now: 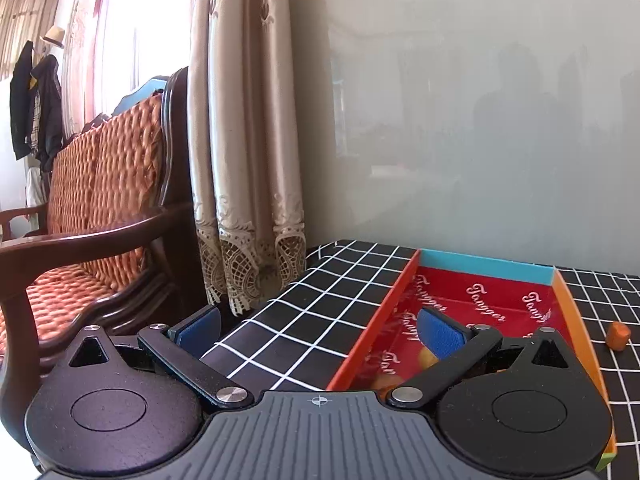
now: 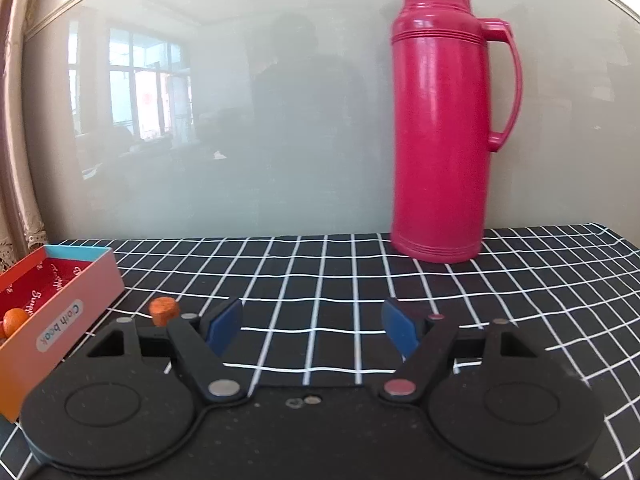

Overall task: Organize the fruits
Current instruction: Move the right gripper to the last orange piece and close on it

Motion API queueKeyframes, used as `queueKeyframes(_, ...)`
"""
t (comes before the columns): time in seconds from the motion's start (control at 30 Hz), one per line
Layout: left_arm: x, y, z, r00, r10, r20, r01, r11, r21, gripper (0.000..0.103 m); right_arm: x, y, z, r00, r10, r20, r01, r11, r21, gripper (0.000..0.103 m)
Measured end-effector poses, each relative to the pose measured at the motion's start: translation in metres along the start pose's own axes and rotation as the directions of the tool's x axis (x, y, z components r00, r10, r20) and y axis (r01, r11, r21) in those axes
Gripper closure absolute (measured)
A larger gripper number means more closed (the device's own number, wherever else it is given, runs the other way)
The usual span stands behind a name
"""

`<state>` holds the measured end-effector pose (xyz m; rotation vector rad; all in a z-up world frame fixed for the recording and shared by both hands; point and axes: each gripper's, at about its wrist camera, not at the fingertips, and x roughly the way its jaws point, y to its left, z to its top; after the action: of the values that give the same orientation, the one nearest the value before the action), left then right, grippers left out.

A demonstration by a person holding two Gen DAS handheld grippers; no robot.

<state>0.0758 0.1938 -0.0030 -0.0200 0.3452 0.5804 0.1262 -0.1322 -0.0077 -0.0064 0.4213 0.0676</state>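
Observation:
A red-lined box (image 1: 480, 300) with orange sides and a blue far wall sits on the black checked cloth; it also shows at the left of the right wrist view (image 2: 72, 312). Orange fruits lie inside it (image 1: 426, 356) (image 2: 14, 318). One small orange piece (image 1: 618, 335) lies on the cloth just right of the box, also seen in the right wrist view (image 2: 163, 309). My left gripper (image 1: 320, 328) is open and empty, its right finger over the box. My right gripper (image 2: 312, 330) is open and empty above the cloth, right of the orange piece.
A tall pink thermos jug (image 2: 444, 120) stands at the back right against a glossy grey wall panel. A wooden chair with an orange woven cushion (image 1: 92, 208) and a curtain (image 1: 244, 140) are left of the table's edge (image 1: 256, 308).

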Motion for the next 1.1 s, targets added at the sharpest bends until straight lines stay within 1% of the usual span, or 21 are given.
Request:
queueKeyframes(0.4, 0.011, 0.029, -0.003, 0.999, 0.029, -0.026, -0.030, 1.000, -0.010, 0.000, 0.020, 0.044, 0.001, 0.997, 0.072, -0.016, -0.073, 0.995, -0.062, 0.027)
queueKeyframes(0.7, 0.015, 0.037, -0.004, 0.998, 0.042, -0.035, -0.042, 0.999, 0.003, 0.000, 0.037, 0.076, 0.000, 0.991, 0.125, -0.038, -0.128, 0.987, -0.100, 0.026)
queueKeyframes(0.8, 0.017, 0.041, -0.005, 0.998, 0.044, -0.041, -0.044, 0.999, 0.004, 0.000, 0.046, 0.087, -0.002, 0.989, 0.137, -0.053, -0.142, 0.983, -0.117, 0.025)
queueKeyframes(1.0, 0.022, 0.048, -0.007, 0.997, 0.056, -0.052, -0.055, 0.998, 0.003, 0.000, 0.056, 0.101, -0.004, 0.988, 0.147, -0.050, -0.152, 0.980, -0.125, 0.025)
queueKeyframes(1.1, 0.024, 0.052, -0.007, 0.997, 0.059, -0.055, -0.058, 0.998, 0.010, 0.000, 0.062, 0.107, -0.002, 0.988, 0.141, -0.060, -0.148, 0.981, -0.129, 0.025)
